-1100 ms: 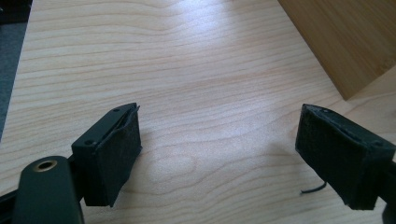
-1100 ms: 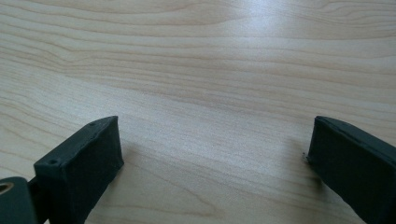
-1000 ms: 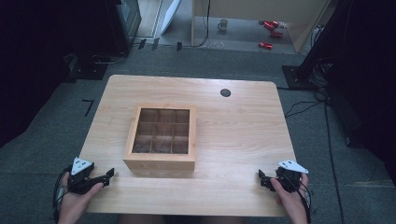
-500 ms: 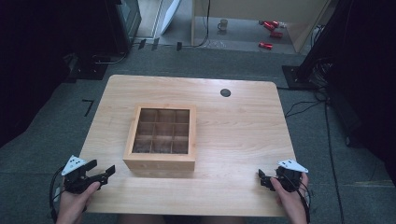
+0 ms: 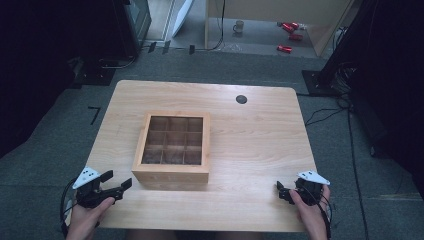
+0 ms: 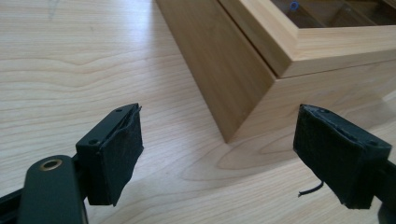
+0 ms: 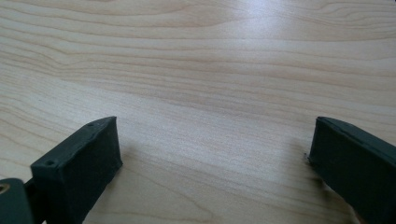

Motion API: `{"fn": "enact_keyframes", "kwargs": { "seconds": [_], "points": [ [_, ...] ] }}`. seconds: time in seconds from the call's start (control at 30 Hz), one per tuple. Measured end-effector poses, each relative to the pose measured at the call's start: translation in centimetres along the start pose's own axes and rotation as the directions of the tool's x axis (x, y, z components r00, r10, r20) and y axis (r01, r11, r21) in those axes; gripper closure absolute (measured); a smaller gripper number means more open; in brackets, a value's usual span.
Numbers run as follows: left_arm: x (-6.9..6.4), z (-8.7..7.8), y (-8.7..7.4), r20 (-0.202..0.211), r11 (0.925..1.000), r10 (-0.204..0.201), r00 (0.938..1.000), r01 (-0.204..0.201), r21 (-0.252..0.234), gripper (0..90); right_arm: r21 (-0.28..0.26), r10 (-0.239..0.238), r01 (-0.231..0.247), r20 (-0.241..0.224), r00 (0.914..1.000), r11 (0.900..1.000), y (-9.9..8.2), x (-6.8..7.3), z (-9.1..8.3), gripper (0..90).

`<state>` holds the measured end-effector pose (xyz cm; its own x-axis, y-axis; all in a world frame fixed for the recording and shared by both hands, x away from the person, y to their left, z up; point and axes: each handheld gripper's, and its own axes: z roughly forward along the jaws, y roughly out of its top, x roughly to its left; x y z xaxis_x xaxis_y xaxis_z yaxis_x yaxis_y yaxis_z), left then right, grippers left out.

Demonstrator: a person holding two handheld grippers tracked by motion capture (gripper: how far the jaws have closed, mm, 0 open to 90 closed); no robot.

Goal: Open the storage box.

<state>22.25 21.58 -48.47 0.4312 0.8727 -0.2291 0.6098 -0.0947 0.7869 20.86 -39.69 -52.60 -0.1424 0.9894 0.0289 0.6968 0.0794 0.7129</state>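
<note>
Approach phase, nothing grasped yet. Wooden box (image 5: 171,147) with a windowed lid sits left of centre on the counter (image 5: 260,145), lid down and flush as far as I can tell

Left tool (image 5: 122,186) is at the near-left edge of the counter, just beside the box's near-left corner, not touching. Jaws spread wide and empty; in the left gripper view that corner (image 6: 229,135) sits between the two pads (image 6: 121,154) but farther out, so it's aimed at the box and not yet on it

Right tool (image 5: 281,192) is at the near-right edge, well apart from the box. Jaws also wide and empty in the right gripper view, with bare wood grain between the pads (image 7: 84,163)

Judgement: the box is the target, and the likely job is steadying it or opening the lid. Next move calls for:
- left tool easing forward and lining up on the side wall or lid edge, not the bare corner, since a corner grip would tend to slip or twist the box
- right tool travelling in across the counter if it's meant to hold the other side

Hard to make out:
- contents: the grid of compartments looks dark through the window. One small blue speck (image 6: 293,5) shows in the left gripper view; can't say what it is
- hinge or latch side, not visible from here
- the seam between lid and base is clear only on the near corner
- the person's forearms are cut off by the bottom frame edge
- dark round spot (image 5: 241,99) near the far edge of the counter is probably a cable port, too small to confirm
</note>
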Motion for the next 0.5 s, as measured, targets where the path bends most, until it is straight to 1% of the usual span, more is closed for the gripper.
{"fn": "enact_keyframes", "kwargs": {
  "seconds": [0.1,0.13,0.23,0.27,0.3,0.33,0.37,0.43,0.47,0.5],
  "points": [
    [-0.3,0.1,0.0,0.008,1.0000,0.008,0.9999,-0.008,0.002,16.2,-0.004,-0.006,0.006,0.000,1.0000,1.0000,0.0,0.1,-0.1,4.5],
    [-0.5,0.2,0.1,0.015,0.9999,0.010,0.9998,-0.010,0.003,16.2,-0.010,0.001,0.000,0.008,1.0000,0.9999,0.1,0.3,-0.2,7.3],
    [-0.7,0.4,0.1,0.021,0.9999,0.014,0.9997,-0.014,0.005,16.2,-0.020,0.007,-0.007,-0.001,1.0000,0.9998,0.2,0.6,-0.3,7.5],
    [-1.0,0.6,0.1,0.027,0.9998,0.021,0.9994,-0.021,0.007,16.2,-0.026,0.004,-0.004,-0.012,0.9999,0.9996,0.3,1.1,-0.4,7.5],
    [-1.0,0.6,0.1,0.027,0.9998,0.021,0.9994,-0.021,0.007,16.2,-0.034,0.000,-0.001,-0.020,0.9998,0.9994,0.5,1.5,-0.4,7.5],
    [-1.3,0.8,0.1,0.034,0.9996,0.025,0.9991,-0.025,0.009,16.2,-0.042,0.000,-0.002,-0.028,0.9996,0.9991,0.6,1.8,-0.5,7.5],
    [-1.3,0.8,0.1,0.034,0.9996,0.025,0.9991,-0.025,0.009,16.3,-0.042,0.000,-0.002,-0.028,0.9996,0.9991,0.6,1.8,-0.5,7.5],
    [-1.6,1.1,0.2,0.037,0.9994,0.031,0.9988,-0.031,0.013,16.3,-0.056,0.006,-0.009,-0.047,0.9989,0.9984,0.9,2.5,-0.7,7.7],
    [-1.8,1.2,0.2,0.035,0.9993,0.034,0.9988,-0.034,0.014,17.2,-0.063,0.005,-0.008,-0.059,0.9982,0.9979,1.1,2.8,-0.8,7.8],
    [-1.9,1.2,0.2,0.034,0.9992,0.037,0.9987,-0.037,0.014,20.5,-0.073,-0.006,0.001,-0.072,0.9974,0.9973,1.4,3.5,-1.0,7.8]
  ]
}}
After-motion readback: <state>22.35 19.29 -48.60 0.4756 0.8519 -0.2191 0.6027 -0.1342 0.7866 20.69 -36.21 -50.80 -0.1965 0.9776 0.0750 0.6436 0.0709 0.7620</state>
